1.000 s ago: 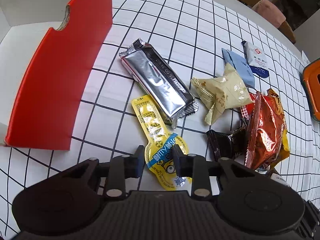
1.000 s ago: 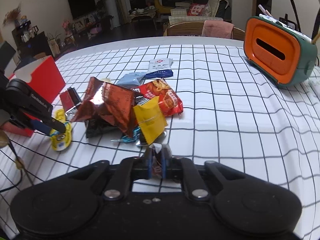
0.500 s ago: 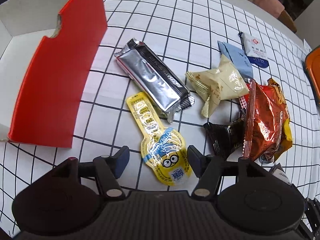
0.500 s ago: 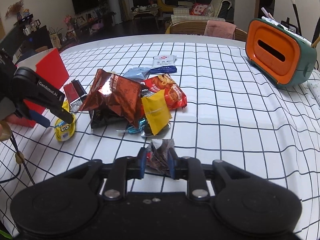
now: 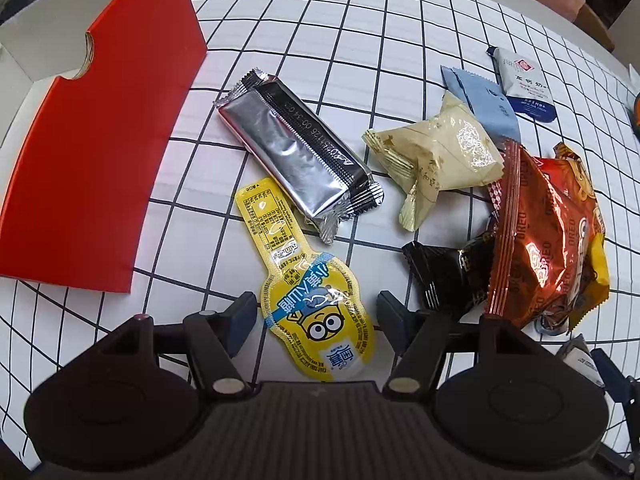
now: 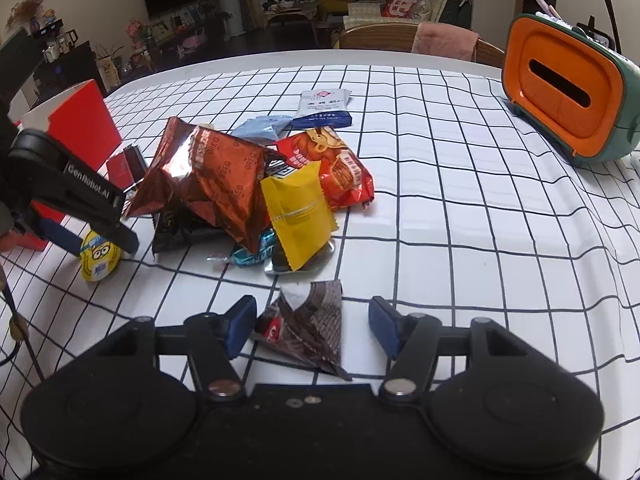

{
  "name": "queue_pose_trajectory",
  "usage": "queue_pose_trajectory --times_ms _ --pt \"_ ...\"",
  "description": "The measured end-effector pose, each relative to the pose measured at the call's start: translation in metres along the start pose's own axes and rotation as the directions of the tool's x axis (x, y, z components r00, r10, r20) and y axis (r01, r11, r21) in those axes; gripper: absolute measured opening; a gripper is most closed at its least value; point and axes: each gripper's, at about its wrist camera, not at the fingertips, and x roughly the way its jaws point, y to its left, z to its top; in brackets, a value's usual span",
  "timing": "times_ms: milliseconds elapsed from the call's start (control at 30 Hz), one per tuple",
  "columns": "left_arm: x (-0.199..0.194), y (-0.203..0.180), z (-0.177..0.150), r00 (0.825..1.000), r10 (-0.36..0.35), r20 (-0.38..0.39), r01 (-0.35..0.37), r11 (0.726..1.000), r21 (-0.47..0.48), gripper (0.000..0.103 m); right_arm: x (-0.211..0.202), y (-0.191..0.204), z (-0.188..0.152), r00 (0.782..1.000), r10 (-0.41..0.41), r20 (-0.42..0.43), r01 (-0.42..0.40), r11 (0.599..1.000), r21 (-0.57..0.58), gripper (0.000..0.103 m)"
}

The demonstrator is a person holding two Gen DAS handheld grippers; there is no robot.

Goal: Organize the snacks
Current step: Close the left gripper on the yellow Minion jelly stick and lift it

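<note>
A yellow cartoon pouch [image 5: 280,240] lies flat on the checked cloth. My left gripper [image 5: 316,312] points down over its wide end, open, with both pads clear of it. Beside it lie a silver bar [image 5: 296,148] and a cream packet [image 5: 436,152]. An open red box [image 5: 92,152] stands to the left. My right gripper [image 6: 312,314] has its jaws opening around a dark brown packet [image 6: 312,328] that rests on the cloth, untouched by either pad. Beyond it is a heap with a copper Oreo bag [image 6: 208,176] and a yellow packet [image 6: 298,216].
An orange and green tissue holder [image 6: 568,92] stands at the far right of the table. Chair backs [image 6: 380,40] line the far edge. A white and blue sachet [image 6: 324,108] and a pale blue packet [image 6: 260,128] lie behind the heap.
Both grippers have opened. The left one let go of the yellow pouch and drew back a little. The right one released the dark brown packet, which now lies on the cloth.
</note>
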Motion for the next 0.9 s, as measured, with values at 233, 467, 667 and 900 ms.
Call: queue_pose_trajectory --times_ms 233,467,667,900 --pt "-0.003 0.002 -0.003 1.0 0.007 0.021 -0.007 1.0 0.016 0.055 0.003 0.001 0.0 1.0 0.006 -0.011 -0.006 1.0 0.005 0.041" --pt "-0.007 0.021 -0.006 0.995 -0.091 0.038 0.09 0.996 0.028 0.052 -0.004 0.0 -0.002 1.0 0.026 -0.009 -0.026 0.999 0.023 0.027" --pt "-0.009 0.038 -0.01 0.985 -0.17 0.039 0.169 0.985 0.04 0.052 -0.019 0.005 -0.006 0.999 0.04 -0.004 -0.04 0.998 0.038 0.027" --pt "-0.031 0.043 -0.021 0.977 -0.203 0.073 0.191 0.971 0.145 0.052 -0.04 0.022 -0.004 0.998 0.061 0.013 -0.062 0.997 0.056 0.027"
